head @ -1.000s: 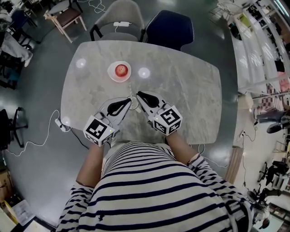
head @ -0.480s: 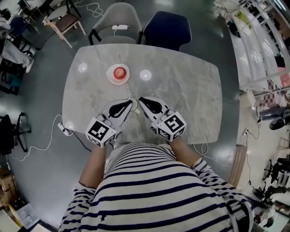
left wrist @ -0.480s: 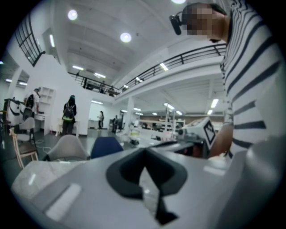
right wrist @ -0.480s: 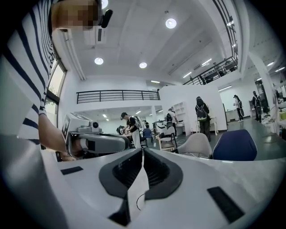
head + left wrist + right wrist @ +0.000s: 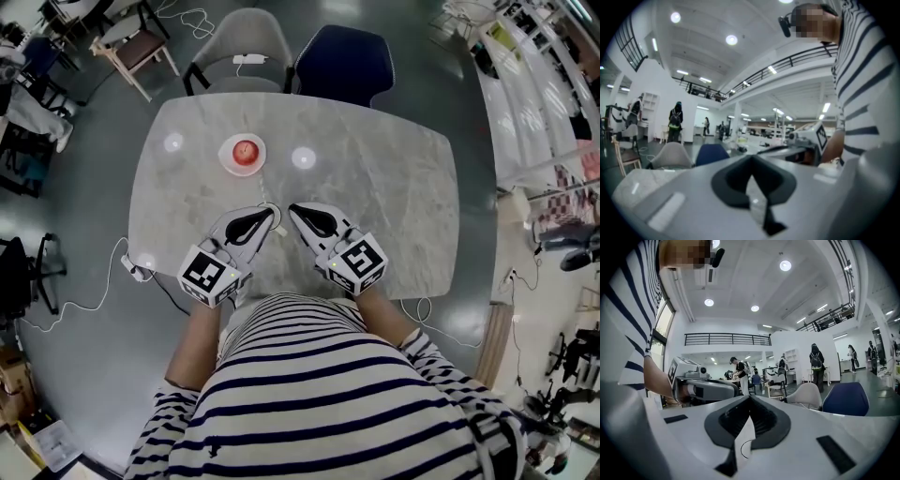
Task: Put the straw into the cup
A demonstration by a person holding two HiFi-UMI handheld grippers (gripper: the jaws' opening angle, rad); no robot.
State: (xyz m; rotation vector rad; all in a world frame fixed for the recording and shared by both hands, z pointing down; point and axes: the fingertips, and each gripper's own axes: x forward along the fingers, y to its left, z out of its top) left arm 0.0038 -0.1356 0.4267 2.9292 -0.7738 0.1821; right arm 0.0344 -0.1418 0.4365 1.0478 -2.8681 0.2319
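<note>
On the marble table [image 5: 394, 187] stands a white cup with a red centre [image 5: 243, 152], at the far left-middle. My left gripper [image 5: 271, 214] and right gripper [image 5: 292, 210] lie side by side near the front edge, tips almost touching each other, well short of the cup. In the left gripper view the left gripper [image 5: 751, 157] has its jaws meeting at the tip. The right gripper [image 5: 750, 397] shows the same in its own view. A thin pale loop [image 5: 266, 205] sits by the left tips. It is too small to tell whether it is the straw, or whether it is held.
A grey chair [image 5: 239, 47] and a dark blue chair [image 5: 342, 58] stand behind the table's far edge. A wooden chair [image 5: 131, 37] is at the far left. A white cable [image 5: 84, 291] runs over the floor left of the table. People stand in the hall beyond.
Both grippers have drawn slightly toward the table's front edge and stayed side by side. The cup has not been touched.
</note>
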